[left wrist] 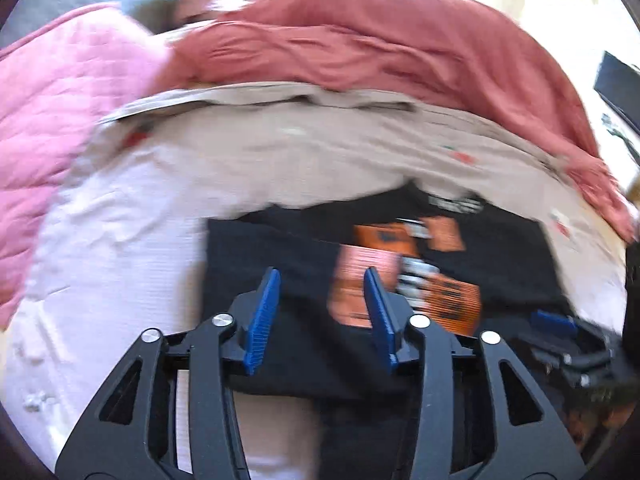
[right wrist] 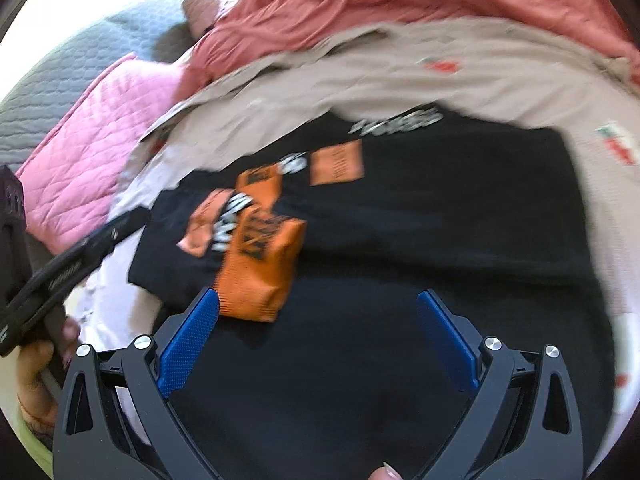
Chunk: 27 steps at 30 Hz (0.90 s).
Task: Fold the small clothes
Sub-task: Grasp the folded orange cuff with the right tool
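Black T-shirt (right wrist: 400, 216) with orange print lies partly folded on pale bedsheet (left wrist: 120, 240), beige garment (left wrist: 320, 152) and red blanket (left wrist: 380, 48) behind, pink quilt (left wrist: 60, 100) at left. Left gripper (left wrist: 322, 280) hovers over shirt, jaws apart, nothing clamped. Right gripper (right wrist: 320, 304) above shirt, jaws wide, empty.

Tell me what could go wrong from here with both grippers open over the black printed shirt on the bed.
1. The black T-shirt lies on loose beige fabric; a deep pinch could catch that layer too.
2. The left gripper and right gripper hover near one hem, so they might collide.
3. The orange print already looks bunched; pulling unevenly could skew the fold.
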Each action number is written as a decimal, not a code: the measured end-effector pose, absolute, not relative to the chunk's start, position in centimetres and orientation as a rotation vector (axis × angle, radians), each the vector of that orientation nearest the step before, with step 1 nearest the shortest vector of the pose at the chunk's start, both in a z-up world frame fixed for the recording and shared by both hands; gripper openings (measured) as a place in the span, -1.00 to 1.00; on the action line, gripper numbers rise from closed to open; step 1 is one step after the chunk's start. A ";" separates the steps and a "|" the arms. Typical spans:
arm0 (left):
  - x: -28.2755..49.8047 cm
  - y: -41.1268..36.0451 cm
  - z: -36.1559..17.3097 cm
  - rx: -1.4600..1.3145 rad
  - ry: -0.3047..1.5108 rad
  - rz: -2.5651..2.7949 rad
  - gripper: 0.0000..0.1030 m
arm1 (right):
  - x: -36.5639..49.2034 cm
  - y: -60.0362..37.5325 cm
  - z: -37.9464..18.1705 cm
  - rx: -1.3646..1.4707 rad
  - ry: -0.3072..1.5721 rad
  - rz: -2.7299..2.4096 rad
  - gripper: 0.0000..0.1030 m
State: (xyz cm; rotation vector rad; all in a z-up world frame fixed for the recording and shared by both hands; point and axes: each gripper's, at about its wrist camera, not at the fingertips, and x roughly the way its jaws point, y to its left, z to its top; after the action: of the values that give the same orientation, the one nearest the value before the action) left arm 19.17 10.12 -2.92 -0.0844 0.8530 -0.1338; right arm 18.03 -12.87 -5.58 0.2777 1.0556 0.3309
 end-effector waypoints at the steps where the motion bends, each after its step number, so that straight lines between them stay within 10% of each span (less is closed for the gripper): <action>1: 19.4 11.1 -3.1 -0.120 0.863 -0.118 -0.20 | 18.4 -12.2 -6.0 0.270 1.066 0.332 0.90; 8: 20.4 14.0 -3.4 -0.275 0.876 -0.095 0.06 | 21.2 -10.1 -8.4 0.374 1.079 0.358 0.72; 11: 20.6 14.3 -2.9 -0.287 0.834 -0.071 0.06 | 21.5 -9.0 -8.2 0.366 1.073 0.388 0.37; 16: 20.3 15.4 -2.3 -0.328 0.788 -0.049 0.05 | 21.2 -8.1 -6.6 0.316 1.022 0.437 -0.81; 27: 20.2 17.9 -1.9 -0.410 0.734 -0.010 0.05 | 21.1 -14.4 3.6 0.201 0.820 0.409 -0.86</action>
State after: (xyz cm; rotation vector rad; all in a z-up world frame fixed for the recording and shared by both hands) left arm 20.24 17.90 -1.90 -0.4102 0.7336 -0.0098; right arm 21.06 -14.36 3.60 0.2013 0.8201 0.4090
